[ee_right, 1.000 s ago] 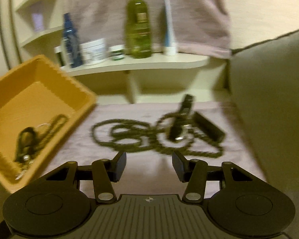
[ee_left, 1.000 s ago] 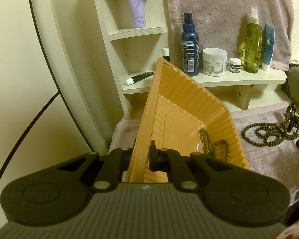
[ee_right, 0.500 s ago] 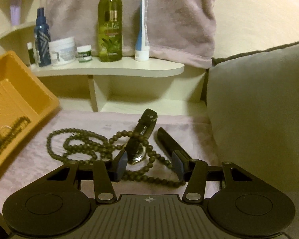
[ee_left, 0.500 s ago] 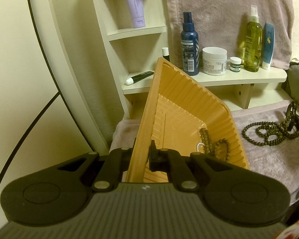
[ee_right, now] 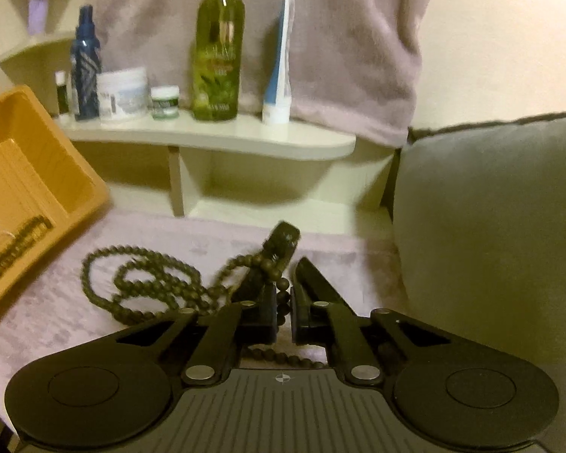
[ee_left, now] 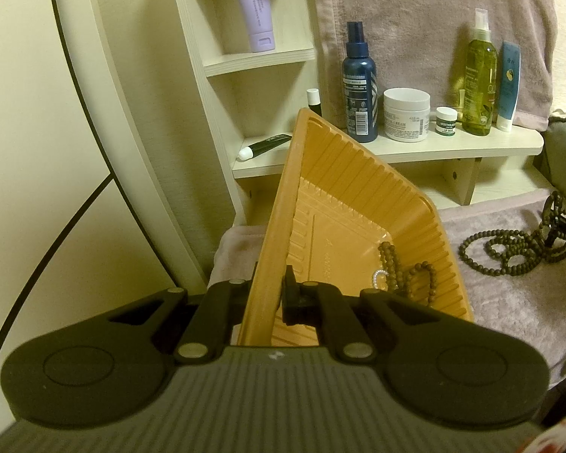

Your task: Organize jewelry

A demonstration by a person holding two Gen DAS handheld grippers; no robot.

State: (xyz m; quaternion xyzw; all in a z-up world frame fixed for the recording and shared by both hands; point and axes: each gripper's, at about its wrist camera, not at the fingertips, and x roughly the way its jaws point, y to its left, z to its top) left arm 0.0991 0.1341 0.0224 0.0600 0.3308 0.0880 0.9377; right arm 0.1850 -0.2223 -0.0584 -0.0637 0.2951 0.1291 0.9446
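Note:
My left gripper [ee_left: 269, 294] is shut on the near rim of an orange ribbed tray [ee_left: 362, 196] and holds it tilted. A short brown bead strand [ee_left: 407, 275] and a small silver ring [ee_left: 379, 277] lie in the tray. The tray also shows in the right wrist view [ee_right: 37, 181]. A long dark bead necklace [ee_right: 147, 287] lies coiled on the mauve cloth [ee_right: 207, 241], tangled with a black-strapped watch [ee_right: 279, 245]. My right gripper [ee_right: 282, 313] is shut on the necklace beads beside the watch. The necklace also shows in the left wrist view [ee_left: 509, 249].
A cream shelf [ee_left: 396, 151] behind the tray holds a blue spray bottle [ee_left: 359, 87], a white cream jar [ee_left: 406, 114], a green oil bottle [ee_right: 218, 60] and a blue-white tube [ee_right: 279, 64]. A grey cushion [ee_right: 490, 219] stands right. A mauve towel [ee_left: 415, 11] hangs behind.
My right gripper has moved forward over the necklace and watch and closed from open onto the beads. The left gripper and tray have not moved.

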